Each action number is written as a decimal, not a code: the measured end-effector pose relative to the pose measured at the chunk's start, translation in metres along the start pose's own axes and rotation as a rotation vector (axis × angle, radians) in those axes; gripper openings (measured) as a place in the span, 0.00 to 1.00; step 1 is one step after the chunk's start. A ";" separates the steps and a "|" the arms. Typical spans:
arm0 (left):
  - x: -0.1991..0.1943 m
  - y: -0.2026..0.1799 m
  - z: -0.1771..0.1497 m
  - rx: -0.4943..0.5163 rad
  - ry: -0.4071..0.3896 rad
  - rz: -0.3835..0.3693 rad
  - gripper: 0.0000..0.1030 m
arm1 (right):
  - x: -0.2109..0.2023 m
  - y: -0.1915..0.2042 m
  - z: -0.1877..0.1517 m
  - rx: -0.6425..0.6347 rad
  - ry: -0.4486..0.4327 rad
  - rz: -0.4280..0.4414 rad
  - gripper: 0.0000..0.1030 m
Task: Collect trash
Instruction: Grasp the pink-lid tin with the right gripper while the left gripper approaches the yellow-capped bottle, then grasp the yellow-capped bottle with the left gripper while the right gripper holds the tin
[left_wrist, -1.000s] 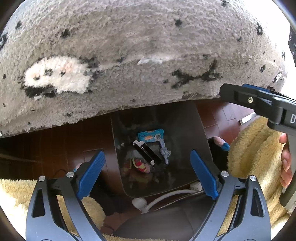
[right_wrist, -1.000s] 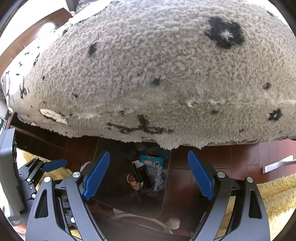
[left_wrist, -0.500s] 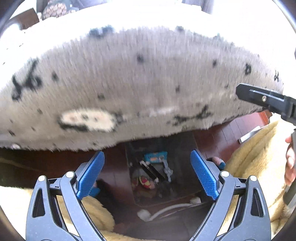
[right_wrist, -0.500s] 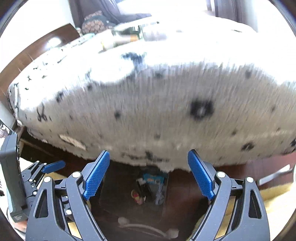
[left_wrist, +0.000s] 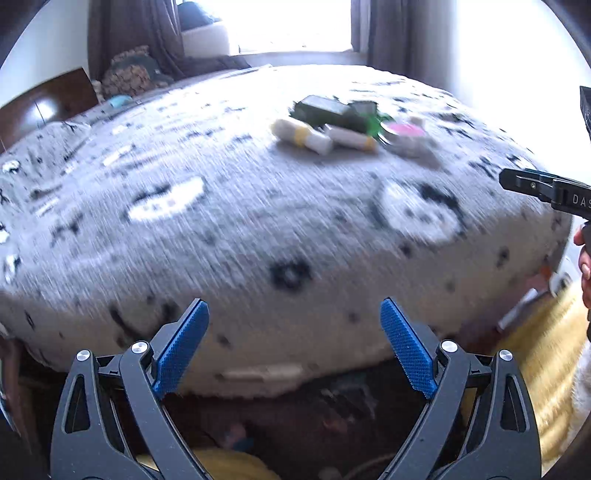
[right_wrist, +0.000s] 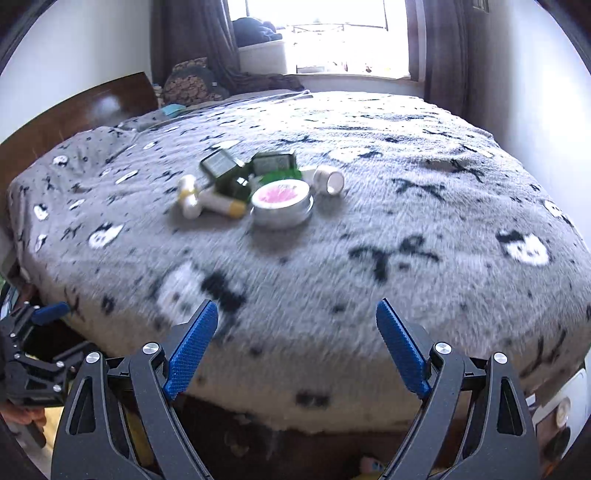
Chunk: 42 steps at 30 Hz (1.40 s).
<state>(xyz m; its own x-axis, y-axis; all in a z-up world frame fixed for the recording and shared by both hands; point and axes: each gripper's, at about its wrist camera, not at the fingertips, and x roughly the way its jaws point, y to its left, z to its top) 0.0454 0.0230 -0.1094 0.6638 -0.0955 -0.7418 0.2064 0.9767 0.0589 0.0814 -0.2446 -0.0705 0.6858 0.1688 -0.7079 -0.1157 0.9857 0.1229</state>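
Note:
A cluster of trash lies on the grey patterned bed cover (right_wrist: 406, 229): a round tin with a pink lid (right_wrist: 281, 201), a small white jar (right_wrist: 328, 180), dark green boxes (right_wrist: 236, 171) and white tubes with yellow bands (right_wrist: 208, 201). The same cluster shows in the left wrist view, with the green boxes (left_wrist: 334, 110) and tubes (left_wrist: 301, 136). My left gripper (left_wrist: 293, 350) and my right gripper (right_wrist: 295, 349) are both open and empty, above the bed's near edge, well short of the cluster. The dark bin below the bed edge (left_wrist: 332, 406) is mostly hidden.
A dark wooden headboard (right_wrist: 74, 110) is at the left. A window with dark curtains (right_wrist: 325, 40) lies behind the bed. A yellow fluffy rug (left_wrist: 539, 373) lies on the floor at the right. The right gripper's body (left_wrist: 554, 190) shows at the left view's right edge.
Both views have tilted up from the bin under the bed edge to the top of the bed, bringing the trash cluster into sight. Both grippers stay open and empty.

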 end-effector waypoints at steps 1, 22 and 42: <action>0.004 0.003 0.007 -0.004 -0.004 0.007 0.86 | 0.008 -0.003 0.007 0.007 0.004 0.001 0.85; 0.074 0.032 0.089 -0.049 0.038 -0.013 0.86 | 0.143 0.027 0.073 -0.067 0.092 -0.064 0.81; 0.143 0.020 0.180 -0.137 0.114 -0.031 0.62 | 0.092 -0.005 0.073 -0.033 0.001 -0.003 0.69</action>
<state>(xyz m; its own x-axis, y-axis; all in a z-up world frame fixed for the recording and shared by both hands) 0.2738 -0.0058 -0.0947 0.5715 -0.1109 -0.8131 0.1203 0.9914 -0.0506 0.1973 -0.2343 -0.0853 0.6853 0.1655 -0.7092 -0.1367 0.9858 0.0979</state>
